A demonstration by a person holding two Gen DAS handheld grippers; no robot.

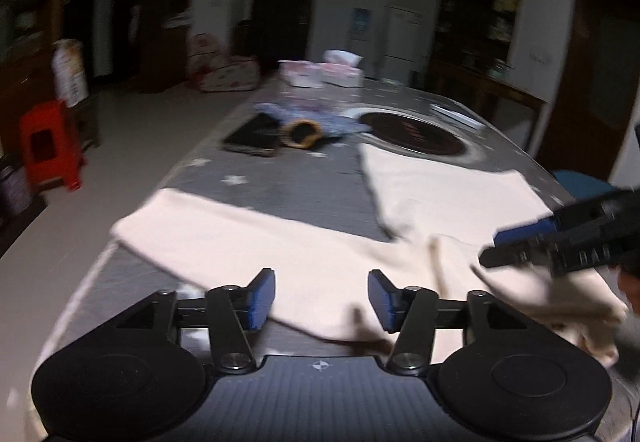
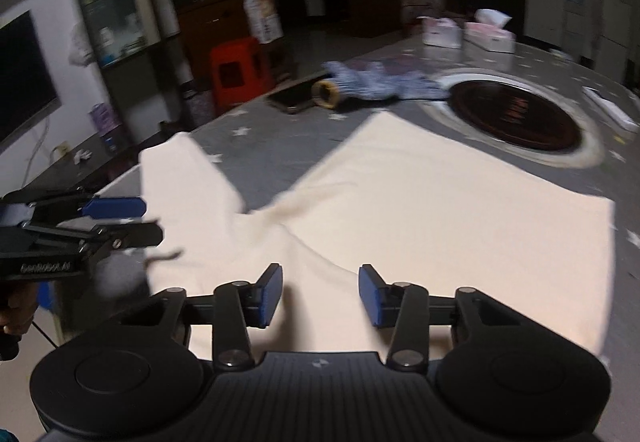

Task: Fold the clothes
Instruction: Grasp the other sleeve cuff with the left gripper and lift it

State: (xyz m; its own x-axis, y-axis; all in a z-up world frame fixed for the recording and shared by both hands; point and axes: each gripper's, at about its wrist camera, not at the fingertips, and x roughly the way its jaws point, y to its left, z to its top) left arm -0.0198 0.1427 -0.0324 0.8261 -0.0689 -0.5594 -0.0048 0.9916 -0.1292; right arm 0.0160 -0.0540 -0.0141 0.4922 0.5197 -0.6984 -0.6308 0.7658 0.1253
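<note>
A cream garment (image 1: 304, 254) lies spread on the grey star-print table (image 1: 288, 185), two parts splayed apart toward the far side. My left gripper (image 1: 322, 300) is open and empty, just above its near edge. My right gripper (image 2: 320, 294) is open and empty over the cream garment (image 2: 420, 209). The right gripper shows in the left wrist view (image 1: 516, 246) at the right, over bunched cloth. The left gripper shows in the right wrist view (image 2: 136, 219) at the left, jaws apart, beside the garment's left part.
A dark round inset (image 2: 516, 117) sits in the table beyond the garment. A blue patterned cloth (image 2: 376, 81), a dark flat case (image 2: 292, 95) and a small round object (image 2: 326, 93) lie mid-table. Tissue boxes (image 2: 488, 35) stand at the far end. A red stool (image 2: 236, 69) stands on the floor.
</note>
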